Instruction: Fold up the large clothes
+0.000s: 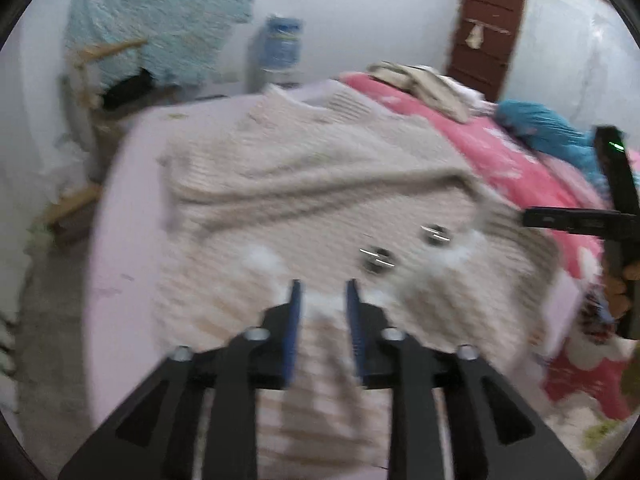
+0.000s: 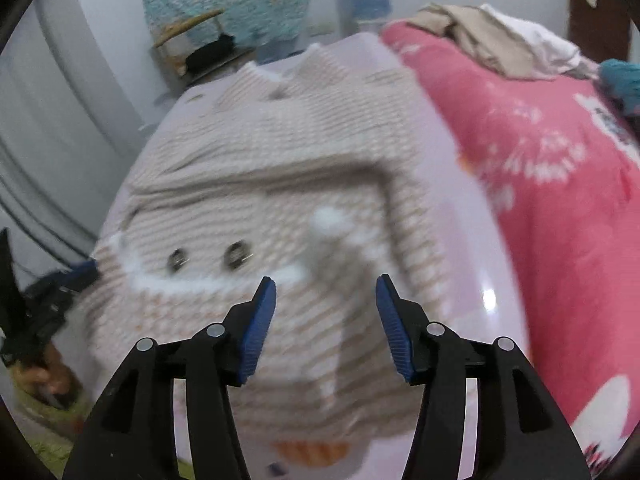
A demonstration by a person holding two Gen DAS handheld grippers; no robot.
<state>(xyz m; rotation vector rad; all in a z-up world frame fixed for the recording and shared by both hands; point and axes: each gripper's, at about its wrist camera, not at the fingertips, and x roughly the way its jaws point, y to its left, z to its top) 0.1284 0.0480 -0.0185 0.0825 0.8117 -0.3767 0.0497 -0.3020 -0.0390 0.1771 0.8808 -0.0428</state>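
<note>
A beige knitted sweater [image 1: 304,184] with white trim and two dark button eyes lies spread on a pale lilac bed sheet [image 1: 120,216]; it also shows in the right wrist view [image 2: 280,152]. My left gripper [image 1: 322,286] hovers over the sweater's near part with its jaws a narrow gap apart and fabric showing between them; the view is blurred. My right gripper [image 2: 326,280] is open and empty above the sweater's near right part. The right gripper also shows at the right edge of the left wrist view [image 1: 576,216].
A pink patterned quilt [image 2: 560,184] lies to the right with beige clothes [image 2: 492,36] and a teal cloth [image 1: 540,124] on it. A water bottle [image 1: 280,48], a wooden rack [image 1: 92,76] and a brown door [image 1: 488,36] stand behind the bed.
</note>
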